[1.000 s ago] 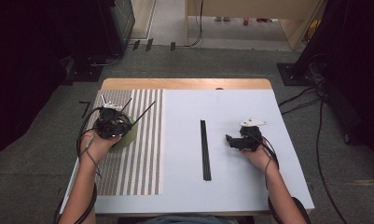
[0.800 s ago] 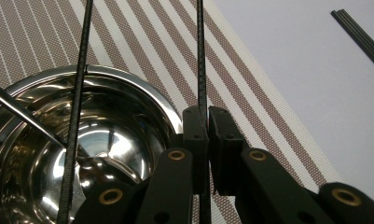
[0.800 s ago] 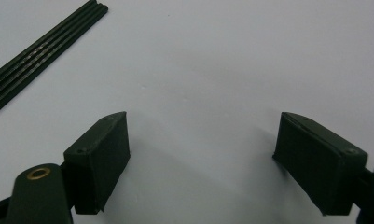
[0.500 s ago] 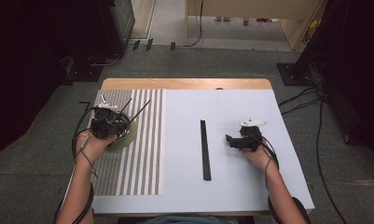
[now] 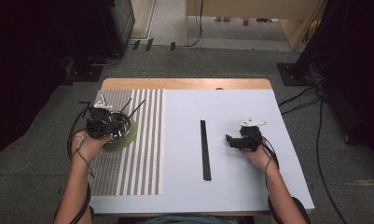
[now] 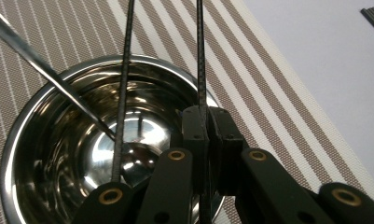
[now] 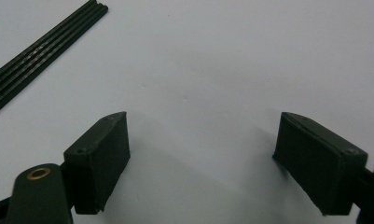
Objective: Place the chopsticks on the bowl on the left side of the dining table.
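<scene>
My left gripper (image 6: 207, 121) is shut on a thin black chopstick (image 6: 200, 56) that stands up over the near rim of a steel bowl (image 6: 17, 140). A second black chopstick (image 6: 126, 70) and a silver spoon handle (image 6: 45, 77) lean inside the bowl. From above, the left gripper (image 5: 103, 126) sits over the bowl (image 5: 124, 128) on a striped placemat (image 5: 138, 163). My right gripper (image 7: 201, 144) rests open on the white tabletop with nothing between its pads. It lies just right of a bundle of black chopsticks (image 5: 204, 149), seen also as black chopsticks (image 7: 40, 51).
A green saucer (image 5: 131, 139) lies under the bowl. The white table surface (image 5: 250, 102) runs from the placemat to the right edge, with a wooden strip (image 5: 184, 84) along the far edge. Cables (image 5: 306, 100) lie on the floor at the right.
The left hand and its held chopstick have shifted slightly to the left over the bowl. The right gripper has stayed put.
</scene>
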